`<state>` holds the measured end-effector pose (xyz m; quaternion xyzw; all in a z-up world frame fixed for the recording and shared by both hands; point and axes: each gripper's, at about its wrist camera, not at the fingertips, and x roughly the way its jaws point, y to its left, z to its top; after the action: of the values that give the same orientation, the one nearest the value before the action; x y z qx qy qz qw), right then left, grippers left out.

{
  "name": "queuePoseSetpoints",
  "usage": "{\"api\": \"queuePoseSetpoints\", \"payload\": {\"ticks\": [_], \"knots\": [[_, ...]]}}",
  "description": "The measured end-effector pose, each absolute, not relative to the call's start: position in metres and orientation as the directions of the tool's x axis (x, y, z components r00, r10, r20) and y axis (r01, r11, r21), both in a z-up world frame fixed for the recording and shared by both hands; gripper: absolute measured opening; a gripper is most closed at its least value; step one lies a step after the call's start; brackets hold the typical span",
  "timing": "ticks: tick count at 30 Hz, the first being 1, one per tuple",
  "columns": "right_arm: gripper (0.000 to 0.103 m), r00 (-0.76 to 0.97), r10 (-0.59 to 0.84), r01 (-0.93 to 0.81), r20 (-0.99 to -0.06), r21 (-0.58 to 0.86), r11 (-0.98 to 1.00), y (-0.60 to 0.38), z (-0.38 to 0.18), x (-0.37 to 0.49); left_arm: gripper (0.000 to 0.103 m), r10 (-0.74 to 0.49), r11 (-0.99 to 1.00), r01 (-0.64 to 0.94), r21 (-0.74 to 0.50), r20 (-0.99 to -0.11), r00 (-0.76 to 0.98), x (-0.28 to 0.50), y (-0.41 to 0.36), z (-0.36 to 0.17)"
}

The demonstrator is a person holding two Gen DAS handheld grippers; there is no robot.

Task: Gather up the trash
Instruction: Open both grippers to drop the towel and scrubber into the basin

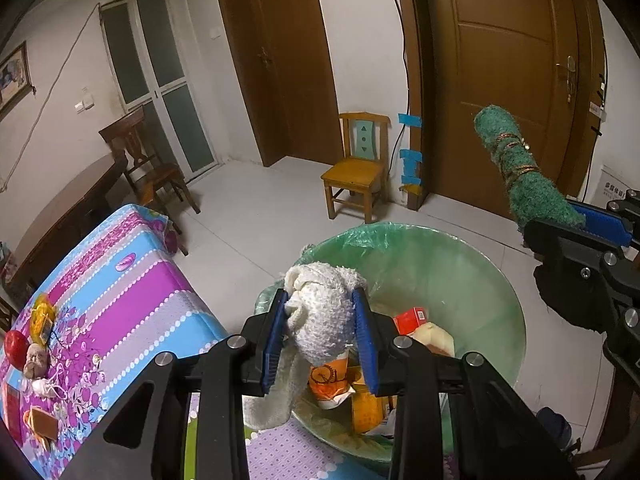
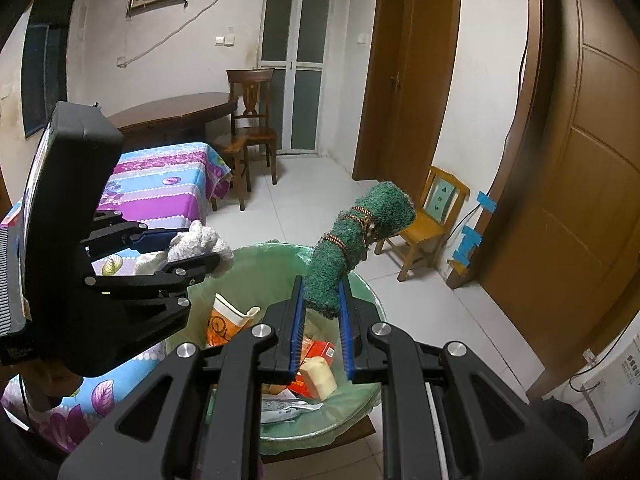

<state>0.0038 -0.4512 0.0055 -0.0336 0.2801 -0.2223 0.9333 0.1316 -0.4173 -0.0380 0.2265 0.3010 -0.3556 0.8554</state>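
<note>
My left gripper (image 1: 322, 300) is shut on a crumpled white cloth (image 1: 324, 320), held over the near rim of the green-lined trash bin (image 1: 472, 264). One end of the cloth hangs down below the blue pads. My right gripper (image 2: 323, 286) is shut on a rolled green scouring pad (image 2: 356, 240) bound with brown cord, also above the bin (image 2: 280, 258). The pad sticks up and away from the fingers. Inside the bin lie an orange paper cup (image 2: 224, 322), a red box (image 2: 320, 354) and a pale yellow lump (image 2: 318, 378). In the right wrist view the left gripper (image 2: 188, 246) appears at the left with the cloth (image 2: 196, 242).
A table with a pink and blue flowered cloth (image 1: 132, 280) stands left of the bin, bearing a red apple (image 1: 16, 348), a yellow packet (image 1: 42, 318) and other small items. A small yellow chair (image 1: 358, 168) and brown doors (image 1: 508, 80) are beyond. White tiled floor surrounds the bin.
</note>
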Motion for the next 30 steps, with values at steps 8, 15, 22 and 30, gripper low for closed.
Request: {"api": "queuePoseSetpoints", "payload": {"ticks": [8, 15, 22, 30], "knots": [[0.014, 0.745, -0.421, 0.385, -0.516, -0.182, 0.905, -0.454, 0.007, 0.006, 0.034, -0.47, 0.643, 0.746, 0.176, -0.678, 0.565, 0.129, -0.418, -0.039], [0.014, 0.743, -0.408, 0.377, -0.531, -0.172, 0.91, -0.461, 0.004, 0.009, 0.034, -0.467, 0.641, 0.747, 0.177, -0.682, 0.562, 0.13, -0.419, -0.042], [0.014, 0.743, -0.398, 0.364, -0.538, -0.174, 0.915, -0.463, 0.003, 0.014, 0.034, -0.459, 0.642, 0.746, 0.177, -0.69, 0.559, 0.136, -0.423, -0.049], [0.049, 0.728, -0.423, 0.356, -0.54, -0.229, 0.906, -0.465, -0.002, 0.027, 0.065, -0.457, 0.65, 0.745, 0.154, -0.704, 0.544, 0.151, -0.426, -0.055]]}}
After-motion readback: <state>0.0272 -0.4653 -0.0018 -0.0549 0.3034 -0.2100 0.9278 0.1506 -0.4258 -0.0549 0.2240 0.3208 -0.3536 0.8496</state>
